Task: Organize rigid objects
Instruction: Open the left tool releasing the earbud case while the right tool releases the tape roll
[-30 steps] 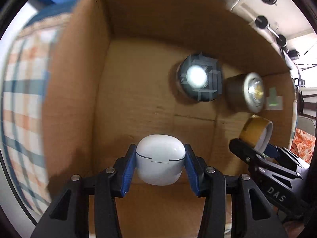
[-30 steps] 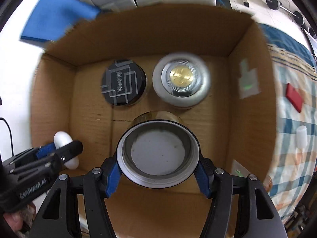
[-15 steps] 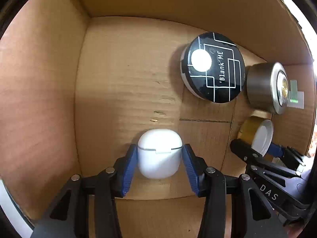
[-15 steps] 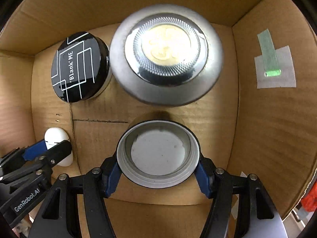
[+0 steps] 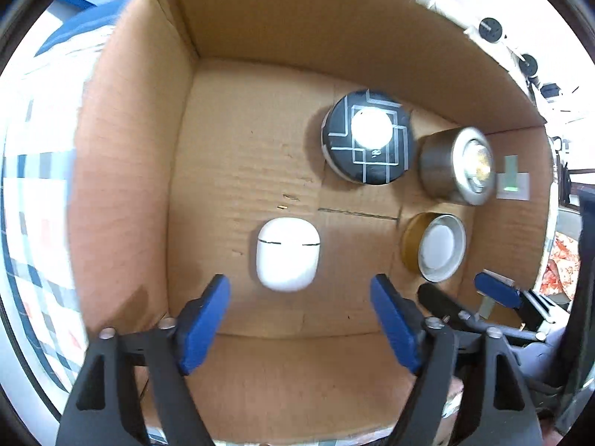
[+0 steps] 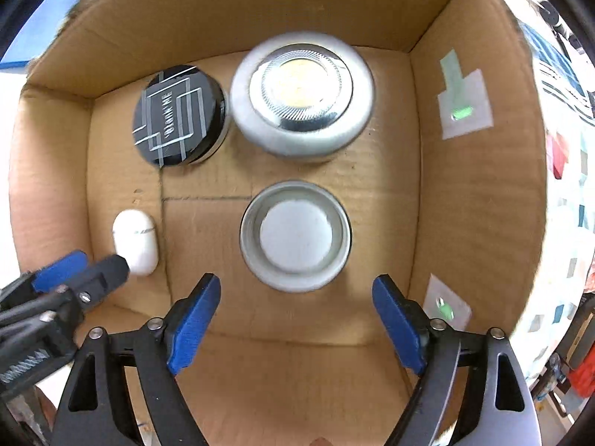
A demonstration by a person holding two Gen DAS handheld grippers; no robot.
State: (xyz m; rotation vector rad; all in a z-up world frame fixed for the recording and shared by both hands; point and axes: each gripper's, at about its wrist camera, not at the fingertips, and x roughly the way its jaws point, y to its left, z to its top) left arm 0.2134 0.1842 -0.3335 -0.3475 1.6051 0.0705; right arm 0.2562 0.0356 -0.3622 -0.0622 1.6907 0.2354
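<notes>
A white earbud case (image 5: 287, 254) lies on the floor of a cardboard box (image 5: 238, 141); it also shows in the right wrist view (image 6: 135, 240). My left gripper (image 5: 299, 317) is open and empty, just short of the case. A gold jar with a white inside (image 6: 295, 236) stands on the box floor (image 6: 383, 193), also seen in the left wrist view (image 5: 437, 247). My right gripper (image 6: 295, 319) is open and empty, just short of the jar. A black round tin (image 6: 180, 115) and a silver round tin (image 6: 301, 94) stand at the back of the box.
The box walls rise on all sides; the right wall carries taped labels (image 6: 463, 106). A checked cloth (image 5: 33, 200) lies outside the box on the left. My left gripper's fingers (image 6: 80, 278) show at the left in the right wrist view.
Both grippers have opened and pulled back. The earbud case and the gold jar now rest on the box floor, free of the fingers.
</notes>
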